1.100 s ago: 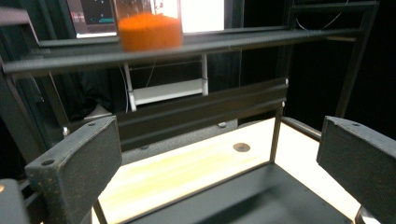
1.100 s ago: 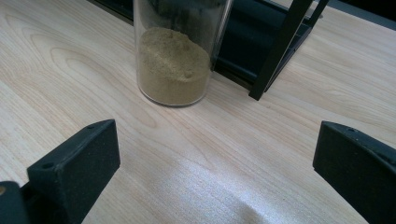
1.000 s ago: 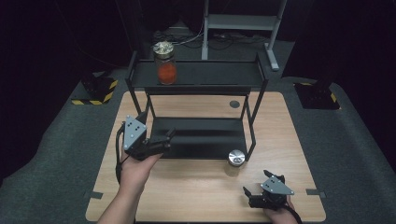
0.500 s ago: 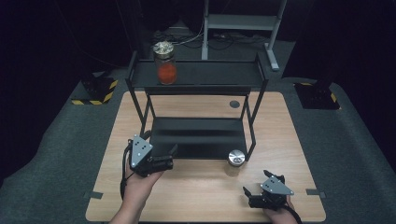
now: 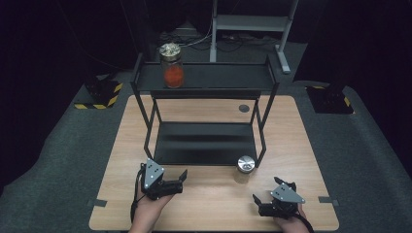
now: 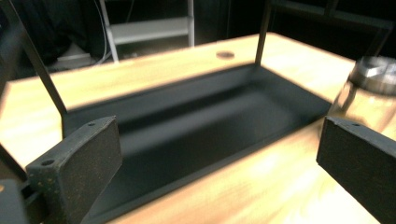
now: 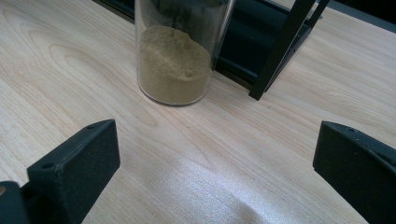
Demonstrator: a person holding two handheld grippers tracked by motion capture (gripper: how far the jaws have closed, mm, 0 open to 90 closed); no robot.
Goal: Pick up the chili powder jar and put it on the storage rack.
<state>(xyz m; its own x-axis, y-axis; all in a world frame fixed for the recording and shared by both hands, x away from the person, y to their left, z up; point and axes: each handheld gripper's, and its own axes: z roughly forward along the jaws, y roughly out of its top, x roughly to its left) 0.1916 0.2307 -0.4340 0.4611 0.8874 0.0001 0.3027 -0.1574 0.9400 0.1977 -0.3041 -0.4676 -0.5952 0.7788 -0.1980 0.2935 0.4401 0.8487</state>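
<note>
Swinging your wide-open right claw point(image 5: 256, 200) at the powder jar point(image 5: 244, 168) beside the rack's front leg point(image 5: 263, 151) could topple it; your left claw point(image 5: 183, 175) gapes empty too.

both claws rest near silver-lidded jar point(image 5: 245, 168).

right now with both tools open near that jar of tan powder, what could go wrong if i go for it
The jar of tan powder stands upright right beside the shelf rack's front leg, so a wide-open right tool could catch the leg or tip the jar. The left tool points toward the jar too; closing in from both sides risks the tools colliding. The jar is tall and narrow, so a glancing push may topple it.
</note>
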